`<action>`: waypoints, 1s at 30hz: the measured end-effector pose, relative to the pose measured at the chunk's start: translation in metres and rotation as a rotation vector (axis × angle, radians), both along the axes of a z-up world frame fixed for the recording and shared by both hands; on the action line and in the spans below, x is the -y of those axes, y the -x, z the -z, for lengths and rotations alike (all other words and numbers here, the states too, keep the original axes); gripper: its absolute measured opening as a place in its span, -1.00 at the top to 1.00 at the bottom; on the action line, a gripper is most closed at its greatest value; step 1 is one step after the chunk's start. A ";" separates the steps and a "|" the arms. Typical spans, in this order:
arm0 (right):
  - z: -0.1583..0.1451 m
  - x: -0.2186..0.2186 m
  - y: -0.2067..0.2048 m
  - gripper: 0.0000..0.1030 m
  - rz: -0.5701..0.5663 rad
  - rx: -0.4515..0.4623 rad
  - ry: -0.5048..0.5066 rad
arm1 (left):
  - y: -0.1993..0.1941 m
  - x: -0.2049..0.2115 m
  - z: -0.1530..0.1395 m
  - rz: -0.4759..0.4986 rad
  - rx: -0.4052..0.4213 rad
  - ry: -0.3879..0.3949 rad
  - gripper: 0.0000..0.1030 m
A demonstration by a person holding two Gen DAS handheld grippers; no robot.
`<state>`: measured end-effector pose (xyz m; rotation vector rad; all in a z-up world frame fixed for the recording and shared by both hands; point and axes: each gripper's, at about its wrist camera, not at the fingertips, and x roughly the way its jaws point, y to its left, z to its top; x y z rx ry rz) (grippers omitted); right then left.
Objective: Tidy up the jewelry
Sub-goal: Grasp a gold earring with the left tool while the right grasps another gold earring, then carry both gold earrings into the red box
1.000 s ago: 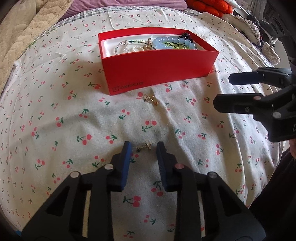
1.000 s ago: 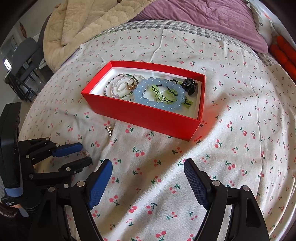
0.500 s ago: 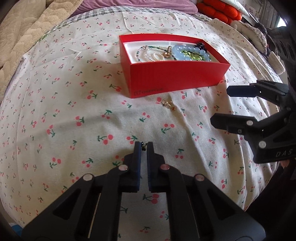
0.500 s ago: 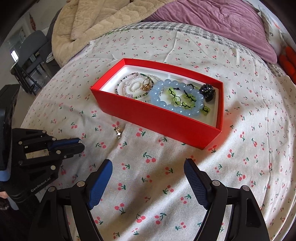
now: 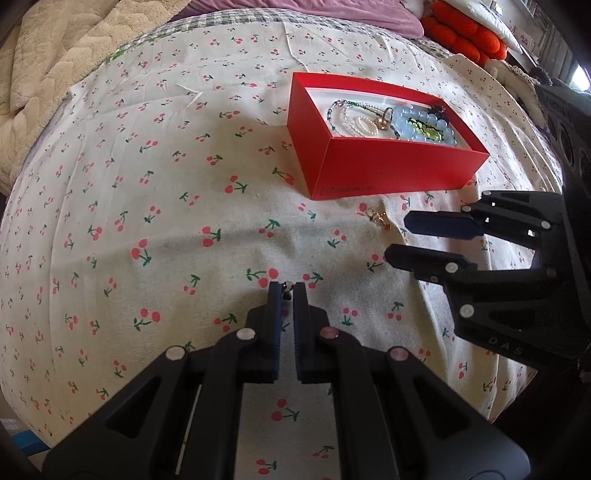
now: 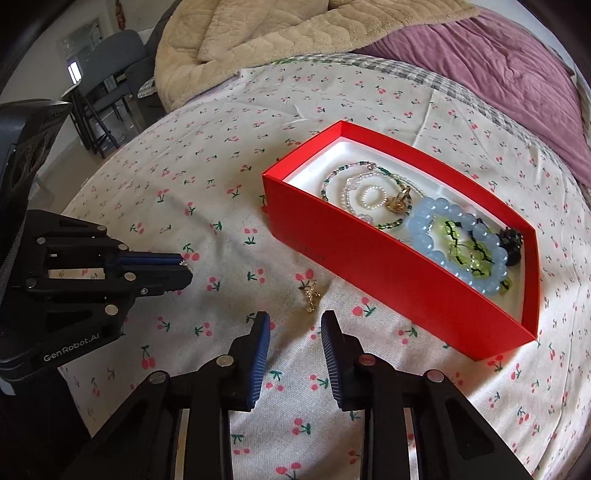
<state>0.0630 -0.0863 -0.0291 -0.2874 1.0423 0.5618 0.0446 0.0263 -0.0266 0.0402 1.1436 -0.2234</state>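
Note:
My left gripper (image 5: 288, 287) is shut on a small dark-and-gold earring (image 5: 286, 290) just above the cherry-print sheet; in the right wrist view the left gripper (image 6: 183, 266) is at the left. A second gold earring (image 6: 310, 293) lies on the sheet in front of the red box (image 6: 369, 266). My right gripper (image 6: 294, 319) hovers just short of it with its jaws closing; the pads do not touch the earring. In the left wrist view the right gripper (image 5: 397, 238) is beside the gold earring (image 5: 378, 218). The red box (image 5: 388, 173) holds a blue bead bracelet (image 6: 458, 243), pearl strands and a ring.
A cherry-print sheet (image 5: 166, 203) covers the bed. A beige blanket (image 6: 295, 33) and a purple blanket (image 6: 498, 66) lie at the back, orange cushions (image 5: 465, 33) at the far right. A chair (image 6: 103, 74) stands beyond the bed's left edge.
The left gripper shut on the small earring and shifted left, away from the box. The right gripper's jaws narrowed a lot as it moved down toward the gold earring.

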 end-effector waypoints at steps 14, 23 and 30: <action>0.018 -0.010 -0.021 0.80 0.010 -0.014 0.008 | -0.006 -0.001 0.001 0.005 -0.009 0.017 0.87; 0.004 -0.006 -0.018 0.82 0.034 -0.035 -0.017 | -0.010 -0.005 -0.006 -0.008 0.007 0.040 0.87; -0.025 0.003 -0.012 0.82 0.052 -0.016 -0.081 | -0.019 -0.007 -0.023 -0.018 0.042 0.085 0.87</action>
